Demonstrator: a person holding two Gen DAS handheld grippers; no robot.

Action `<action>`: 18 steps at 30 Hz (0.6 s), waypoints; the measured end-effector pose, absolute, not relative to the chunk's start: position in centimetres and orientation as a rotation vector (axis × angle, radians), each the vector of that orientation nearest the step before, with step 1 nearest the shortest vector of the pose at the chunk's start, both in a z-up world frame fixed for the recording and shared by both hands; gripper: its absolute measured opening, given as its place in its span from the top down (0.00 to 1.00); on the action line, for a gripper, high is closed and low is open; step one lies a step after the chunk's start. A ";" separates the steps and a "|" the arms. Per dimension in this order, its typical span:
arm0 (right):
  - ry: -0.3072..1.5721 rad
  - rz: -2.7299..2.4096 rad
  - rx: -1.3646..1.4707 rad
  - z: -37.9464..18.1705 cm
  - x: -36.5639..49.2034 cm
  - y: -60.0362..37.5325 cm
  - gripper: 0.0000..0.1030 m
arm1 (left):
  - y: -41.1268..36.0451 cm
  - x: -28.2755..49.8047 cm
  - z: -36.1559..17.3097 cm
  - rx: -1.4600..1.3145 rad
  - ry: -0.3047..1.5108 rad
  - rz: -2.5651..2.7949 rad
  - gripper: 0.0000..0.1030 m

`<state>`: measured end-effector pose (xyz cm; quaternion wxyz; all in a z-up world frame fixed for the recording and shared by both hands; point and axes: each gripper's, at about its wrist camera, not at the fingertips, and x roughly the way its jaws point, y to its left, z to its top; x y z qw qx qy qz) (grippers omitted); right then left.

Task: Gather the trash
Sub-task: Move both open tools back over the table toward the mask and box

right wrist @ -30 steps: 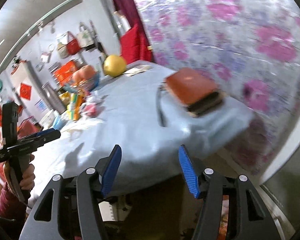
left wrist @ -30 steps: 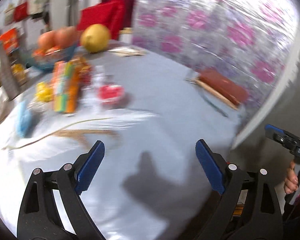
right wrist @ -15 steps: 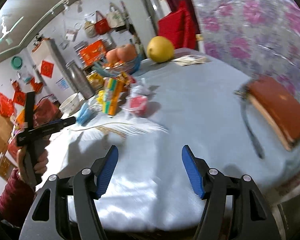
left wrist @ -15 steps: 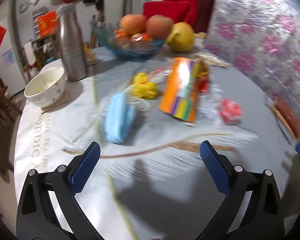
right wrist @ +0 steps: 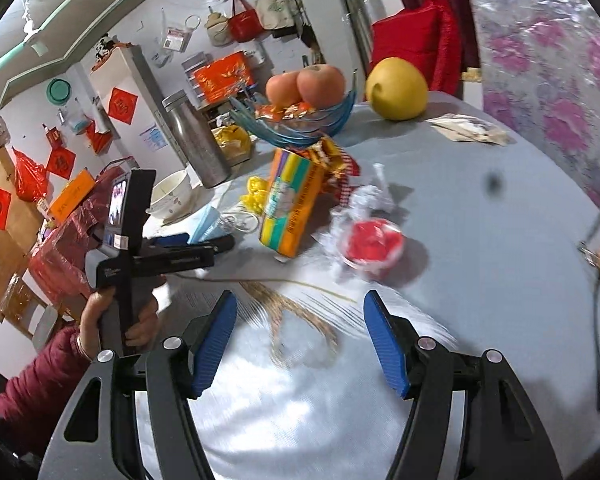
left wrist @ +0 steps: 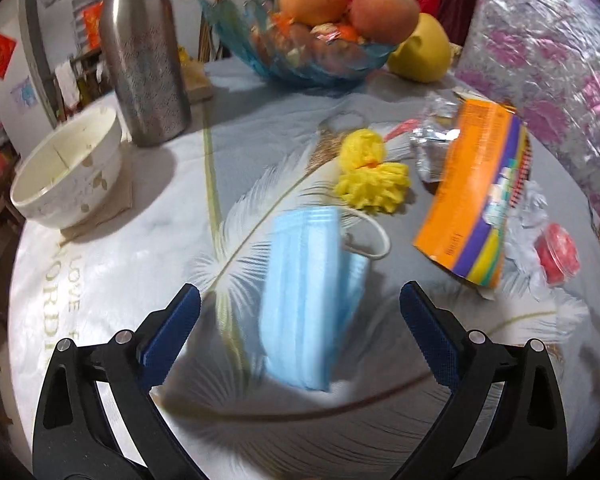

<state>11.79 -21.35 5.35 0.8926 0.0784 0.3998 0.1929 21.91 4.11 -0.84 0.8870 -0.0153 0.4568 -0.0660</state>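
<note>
Hand-held gripper, left (left wrist: 300,320), is held spread wide above the worktop (left wrist: 100,264), angled downward; its jaws have just been opening, and the blue face mask (left wrist: 308,292) is framed between them, not yet pinched, judged to be the first pickup. Hand-held gripper, right (right wrist: 300,340), is held partly spread with nothing between its jaws, which have also just been opening; it is aimed toward the trash cluster, presumably for a second pickup.

Largest first, the trash is laid out mid-worktop:
- Orange snack packet (left wrist: 476,196), lying flat.
- Face mask, nearest the left jaws.
- Crumpled clear wrapper (right wrist: 364,200).
- Yellow crumpled bag (left wrist: 368,176), just beyond the mask.
- Red-filled plastic cup (right wrist: 374,240).

Fruit bowl (left wrist: 300,56), steel flask (left wrist: 144,52) and white bowl (left wrist: 68,168) are judged non-trash.
</note>
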 end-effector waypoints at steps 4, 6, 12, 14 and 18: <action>0.850 0.443 0.196 4.7 15.2 -19.1 0.37 | 5.9 21.6 -0.7 -0.114 0.939 -0.150 0.07; 0.868 0.459 0.214 4.1 17.0 -18.0 0.37 | 6.0 21.3 -0.7 -0.116 0.934 -0.147 0.07; 0.932 0.448 0.251 2.3 22.3 -15.5 0.37 | 5.5 21.3 -0.8 -0.079 0.939 -0.134 0.07; 0.958 0.440 0.282 1.7 23.6 -15.2 0.34 | 5.3 21.4 -0.8 -0.068 0.942 -0.132 0.07; 0.968 0.417 0.301 1.0 24.9 -14.6 0.29 | 5.1 21.8 -1.0 -0.050 0.947 -0.130 0.07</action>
